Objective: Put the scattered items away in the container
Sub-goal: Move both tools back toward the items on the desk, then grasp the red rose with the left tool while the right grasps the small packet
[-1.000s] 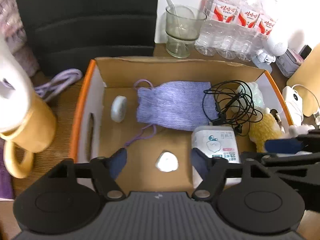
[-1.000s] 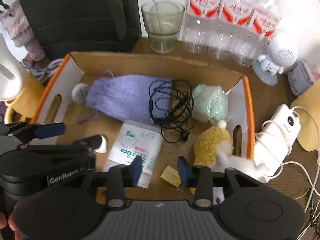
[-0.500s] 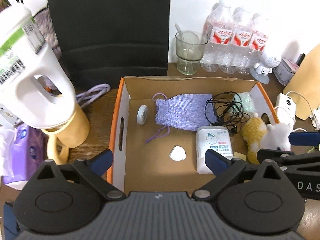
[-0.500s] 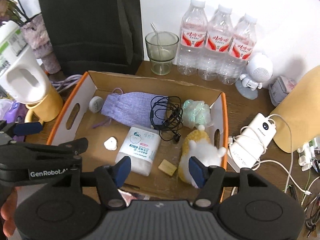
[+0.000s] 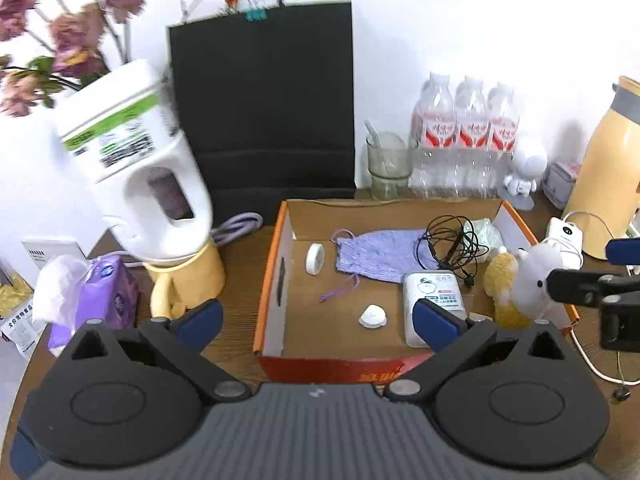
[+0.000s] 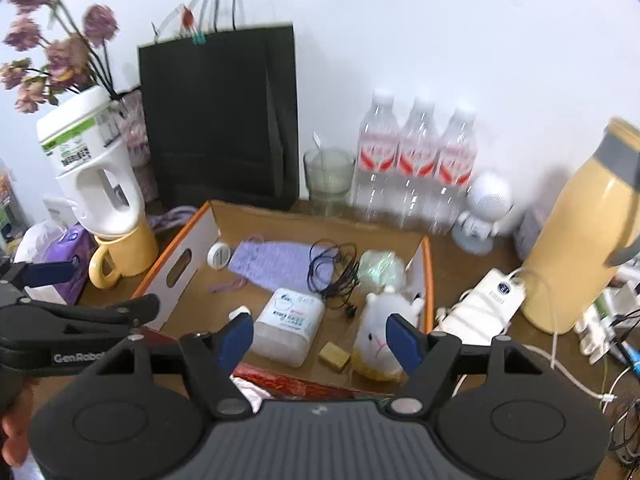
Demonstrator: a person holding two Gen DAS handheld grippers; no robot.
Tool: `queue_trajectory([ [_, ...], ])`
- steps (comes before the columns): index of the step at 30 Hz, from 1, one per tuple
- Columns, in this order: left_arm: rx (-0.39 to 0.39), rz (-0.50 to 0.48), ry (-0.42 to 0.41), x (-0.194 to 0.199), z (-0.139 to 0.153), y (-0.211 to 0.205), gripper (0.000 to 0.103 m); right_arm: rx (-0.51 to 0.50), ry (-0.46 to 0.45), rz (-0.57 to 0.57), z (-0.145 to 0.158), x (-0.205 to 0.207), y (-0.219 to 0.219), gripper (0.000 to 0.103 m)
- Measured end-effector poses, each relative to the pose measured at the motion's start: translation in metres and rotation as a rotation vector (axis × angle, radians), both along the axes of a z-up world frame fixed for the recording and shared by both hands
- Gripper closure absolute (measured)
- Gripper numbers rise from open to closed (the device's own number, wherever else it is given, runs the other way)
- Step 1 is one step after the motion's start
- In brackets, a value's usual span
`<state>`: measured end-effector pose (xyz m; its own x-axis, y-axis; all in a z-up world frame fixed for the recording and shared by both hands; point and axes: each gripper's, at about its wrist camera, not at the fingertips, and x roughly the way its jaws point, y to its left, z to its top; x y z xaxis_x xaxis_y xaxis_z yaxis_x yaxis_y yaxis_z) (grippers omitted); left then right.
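orange-edged open cardboard box [image 5: 276, 280] sits on brown wooden tabletop [image 5: 236, 312], w/ the tidied stuff inside. in the box: lilac knitted drawstring pouch [image 5: 378, 256] near the back, small round white tape roll [image 5: 315, 259] just left of it, tangled black earphone cable [image 5: 450, 244] lying over the pouch's right end, pale green crinkly bundle [image 6: 380, 272] in the back right corner. white rectangular wipes pack w/ blue print [image 6: 290, 320] lies mid-box, small white rounded cap-like piece [image 5: 373, 316] to its left on the bare box floor, small tan block [image 6: 335, 355] near the front edge. white-and-yellow plush toy [image 6: 380, 340] stands against the right wall, inside the box.

left gripper [image 5: 316, 318] hangs in front of the box, jaws spread wide, nothing btwn them. right gripper [image 6: 322, 338] also in front of the box, jaws released and apart, empty; plush toy shows btwn its fingertips but isn't touched.

outside the box: white plastic jug w/ green label [image 5: 136, 168] resting on a yellow mug [image 5: 188, 276] at left, purple tissue pack [image 5: 100, 300] beside it, black paper bag [image 5: 264, 100] behind, three clear water bottles w/ red labels [image 6: 416, 160] and a glass cup [image 6: 329, 176] along the wall, white power bank w/ cable [image 6: 480, 308] right of the box, yellow thermos [image 6: 580, 232] far right.
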<state>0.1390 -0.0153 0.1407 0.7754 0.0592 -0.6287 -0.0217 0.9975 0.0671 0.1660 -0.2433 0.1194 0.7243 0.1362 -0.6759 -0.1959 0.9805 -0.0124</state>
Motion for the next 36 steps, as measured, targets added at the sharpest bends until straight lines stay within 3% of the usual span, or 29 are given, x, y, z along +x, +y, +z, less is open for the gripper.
queue_trajectory([
  [4,0.011,-0.006,-0.146,-0.053,-0.021,0.005,0.000,0.034,-0.135,0.029,-0.017,-0.049,-0.007,0.021],
  [11,0.065,0.036,-0.250,-0.130,-0.071,0.005,0.000,0.092,-0.260,0.032,-0.067,-0.126,-0.017,0.018],
  [15,0.117,0.004,-0.243,-0.159,-0.093,0.003,0.000,0.155,-0.212,0.015,-0.095,-0.148,-0.024,0.017],
  [19,0.078,-0.123,-0.177,-0.176,-0.107,-0.002,0.000,0.223,-0.189,-0.014,-0.117,-0.173,-0.031,0.017],
  [22,0.063,-0.266,-0.158,-0.175,-0.115,-0.017,0.000,0.268,-0.167,-0.042,-0.131,-0.185,-0.039,0.017],
  [25,0.102,-0.320,-0.169,-0.163,-0.120,-0.033,0.000,0.269,-0.146,-0.033,-0.137,-0.184,-0.045,0.018],
  [30,-0.057,-0.359,-0.102,-0.121,-0.119,-0.028,0.002,0.201,-0.142,0.009,-0.141,-0.175,-0.043,0.026],
  [32,-0.096,-0.374,-0.068,-0.104,-0.121,-0.027,0.007,0.197,-0.114,0.034,-0.145,-0.169,-0.039,0.032],
  [34,-0.113,-0.370,-0.032,-0.090,-0.125,-0.028,0.019,0.196,-0.092,0.055,-0.150,-0.162,-0.034,0.036],
  [36,-0.141,-0.368,-0.001,-0.080,-0.130,-0.028,0.021,0.200,-0.079,0.061,-0.152,-0.156,-0.031,0.036],
])
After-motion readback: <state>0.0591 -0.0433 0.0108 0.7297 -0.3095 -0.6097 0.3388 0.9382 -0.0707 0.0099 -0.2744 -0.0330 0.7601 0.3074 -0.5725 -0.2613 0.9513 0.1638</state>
